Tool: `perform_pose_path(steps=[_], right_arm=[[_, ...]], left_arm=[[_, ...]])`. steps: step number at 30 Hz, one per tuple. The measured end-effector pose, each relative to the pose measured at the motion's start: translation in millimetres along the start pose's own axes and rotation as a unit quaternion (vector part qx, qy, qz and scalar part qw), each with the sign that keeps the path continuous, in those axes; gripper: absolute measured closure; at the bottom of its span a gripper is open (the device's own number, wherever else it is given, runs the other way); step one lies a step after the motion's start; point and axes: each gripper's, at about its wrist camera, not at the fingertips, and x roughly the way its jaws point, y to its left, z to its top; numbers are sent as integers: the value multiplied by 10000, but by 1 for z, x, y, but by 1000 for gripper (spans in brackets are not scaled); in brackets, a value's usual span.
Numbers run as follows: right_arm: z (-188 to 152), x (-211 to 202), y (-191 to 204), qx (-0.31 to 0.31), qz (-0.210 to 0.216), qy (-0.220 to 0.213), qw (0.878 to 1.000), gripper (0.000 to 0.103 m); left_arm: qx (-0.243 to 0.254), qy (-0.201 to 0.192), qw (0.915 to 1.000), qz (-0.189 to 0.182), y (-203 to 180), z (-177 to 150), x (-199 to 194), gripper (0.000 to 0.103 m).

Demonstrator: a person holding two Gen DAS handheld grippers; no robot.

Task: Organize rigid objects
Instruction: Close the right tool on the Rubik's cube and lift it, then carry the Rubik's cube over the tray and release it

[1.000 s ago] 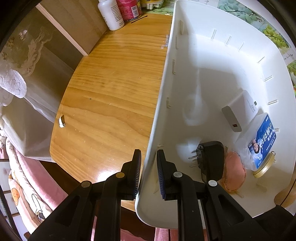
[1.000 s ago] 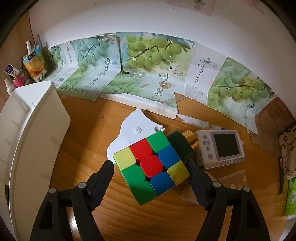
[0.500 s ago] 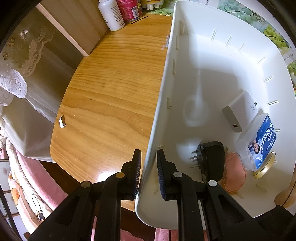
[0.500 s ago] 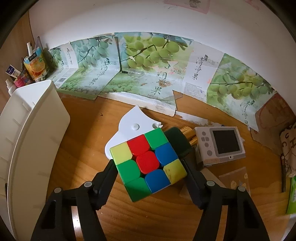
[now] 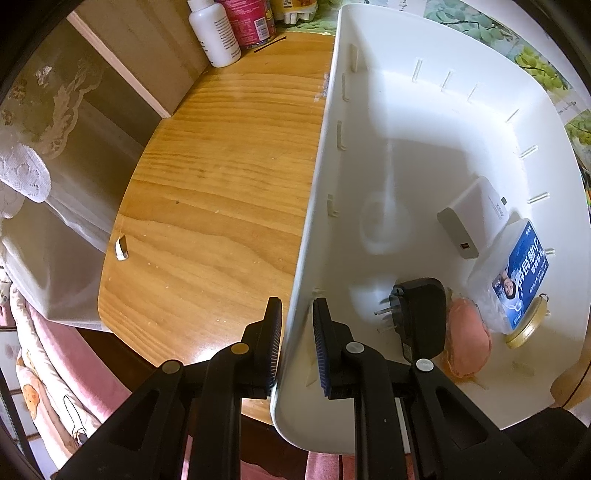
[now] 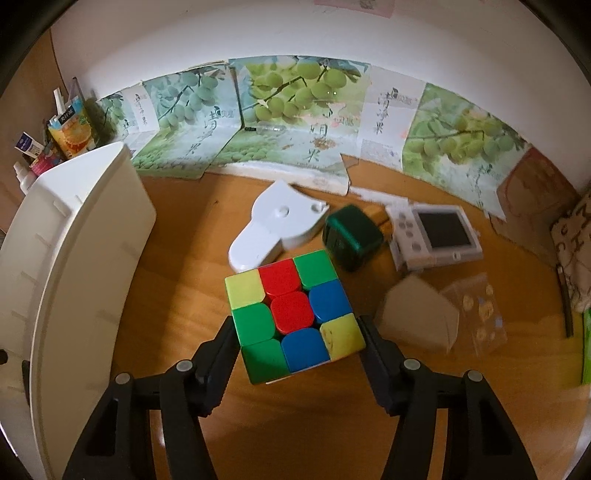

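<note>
My left gripper (image 5: 297,343) is shut on the near wall of a white plastic bin (image 5: 369,122), one finger inside and one outside. In the bin lie a black plug adapter (image 5: 421,314), a white power bank (image 5: 472,218), a clear bottle with a blue label (image 5: 517,280) and a pink object (image 5: 467,343). My right gripper (image 6: 299,339) is shut on a multicoloured puzzle cube (image 6: 293,314) and holds it above the wooden table (image 6: 177,258). The bin (image 6: 74,258) stands to the cube's left.
On the table behind the cube lie a white plastic piece (image 6: 277,225), a dark green cube-shaped charger (image 6: 351,236), a white handheld device with a screen (image 6: 439,232), a cardboard piece (image 6: 421,317) and a clear sticker bag (image 6: 480,314). Bottles (image 5: 218,33) stand at the table's far corner.
My right gripper closed on the puzzle cube and lifted it up and back from the table. The left gripper and the bin have not moved.
</note>
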Motion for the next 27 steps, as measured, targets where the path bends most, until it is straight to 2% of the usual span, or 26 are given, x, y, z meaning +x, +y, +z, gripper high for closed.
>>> perform_pose_path(steps=[9,16,27], right_arm=[[-35,-21,9,365,31,168,9992,40],[-55,-42,16,775,-134,165,9968,40],[-59,-102,41,994,-71,-252,9947,40]], left_arm=[[269,-26,9996,-81,-4,-5,-3,85],[578,19,9982,-157,-6,-11,-1,85],[1093,88,9933,-352,-9,-13,2,85]])
